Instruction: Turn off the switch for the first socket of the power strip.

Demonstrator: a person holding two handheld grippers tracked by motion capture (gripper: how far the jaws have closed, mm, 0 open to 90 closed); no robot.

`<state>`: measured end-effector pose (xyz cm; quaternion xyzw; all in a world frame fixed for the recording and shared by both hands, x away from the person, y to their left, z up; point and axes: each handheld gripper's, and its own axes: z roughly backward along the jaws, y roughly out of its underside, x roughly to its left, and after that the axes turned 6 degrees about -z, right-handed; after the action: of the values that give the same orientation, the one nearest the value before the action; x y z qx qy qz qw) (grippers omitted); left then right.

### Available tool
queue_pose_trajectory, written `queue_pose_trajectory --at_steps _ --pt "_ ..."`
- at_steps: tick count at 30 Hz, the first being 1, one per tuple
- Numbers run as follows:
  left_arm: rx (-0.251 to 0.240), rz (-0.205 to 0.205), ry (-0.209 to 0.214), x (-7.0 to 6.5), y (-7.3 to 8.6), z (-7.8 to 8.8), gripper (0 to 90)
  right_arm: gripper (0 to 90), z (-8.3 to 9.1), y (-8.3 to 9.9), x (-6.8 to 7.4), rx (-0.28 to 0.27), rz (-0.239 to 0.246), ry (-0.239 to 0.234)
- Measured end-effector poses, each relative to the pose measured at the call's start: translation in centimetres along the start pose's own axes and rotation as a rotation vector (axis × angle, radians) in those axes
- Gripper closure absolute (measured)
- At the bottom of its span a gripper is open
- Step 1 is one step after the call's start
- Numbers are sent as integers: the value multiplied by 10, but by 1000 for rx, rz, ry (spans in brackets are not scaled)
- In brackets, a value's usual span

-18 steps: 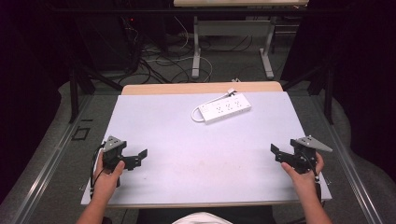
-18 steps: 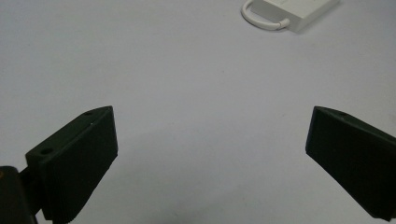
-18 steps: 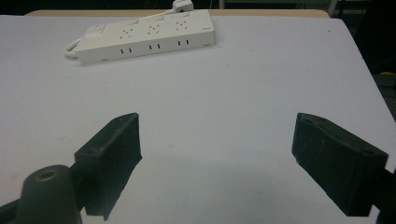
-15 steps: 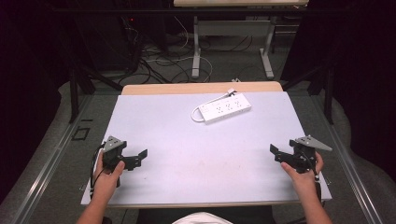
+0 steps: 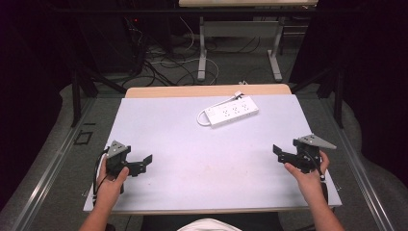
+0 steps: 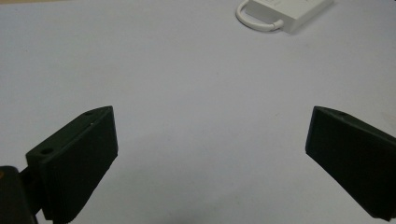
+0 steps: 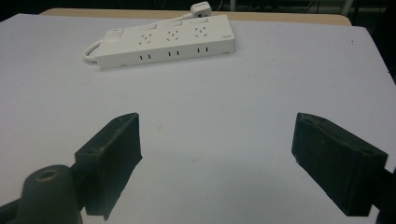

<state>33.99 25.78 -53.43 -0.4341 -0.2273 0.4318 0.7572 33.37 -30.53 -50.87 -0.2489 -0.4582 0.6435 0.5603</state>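
- Resting low at the near corners of the tabletop (image 5: 211, 144), your two hands sit well apart, each with a claw aimed inward toward the middle.
- Your left hand (image 5: 111, 180) comes in from the bottom edge of the high view, forearm angled up and slightly outward; the left claw (image 5: 144, 162) points right across the surface, its grey three-cornered plate (image 5: 117, 148) on top.
- In the left gripper view, the left claw's jaws stand spread wide, with bare tabletop between them and nothing pinched.
- Your right hand (image 5: 306, 174) mirrors it at the near right corner; the right claw (image 5: 280, 154) points left, its grey plate (image 5: 315, 141) tilted toward the table's right edge.
- In the right gripper view, the right claw's jaws are likewise spread wide apart, holding nothing.
- A white power strip (image 5: 231, 111) lies flat on the far half of the tabletop, a little right of centre, well away from both claws; its white cord (image 5: 204, 117) loops at the left end and a plug (image 5: 238, 95) rests near the far edge.
- Your tabletop is a pale sheet over a wooden board (image 5: 207, 90) that shows as a strip along the far side.
- Beyond it, the room is dark, with cables (image 5: 163, 62) on the floor and the legs of another table (image 5: 202, 53).
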Motion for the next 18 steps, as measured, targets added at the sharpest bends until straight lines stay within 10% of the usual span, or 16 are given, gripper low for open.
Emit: queue_pose_trajectory --at_steps 18 --pt "0 1 6 -2 0 0 33 152 -9 -36 24 14 80 -56"
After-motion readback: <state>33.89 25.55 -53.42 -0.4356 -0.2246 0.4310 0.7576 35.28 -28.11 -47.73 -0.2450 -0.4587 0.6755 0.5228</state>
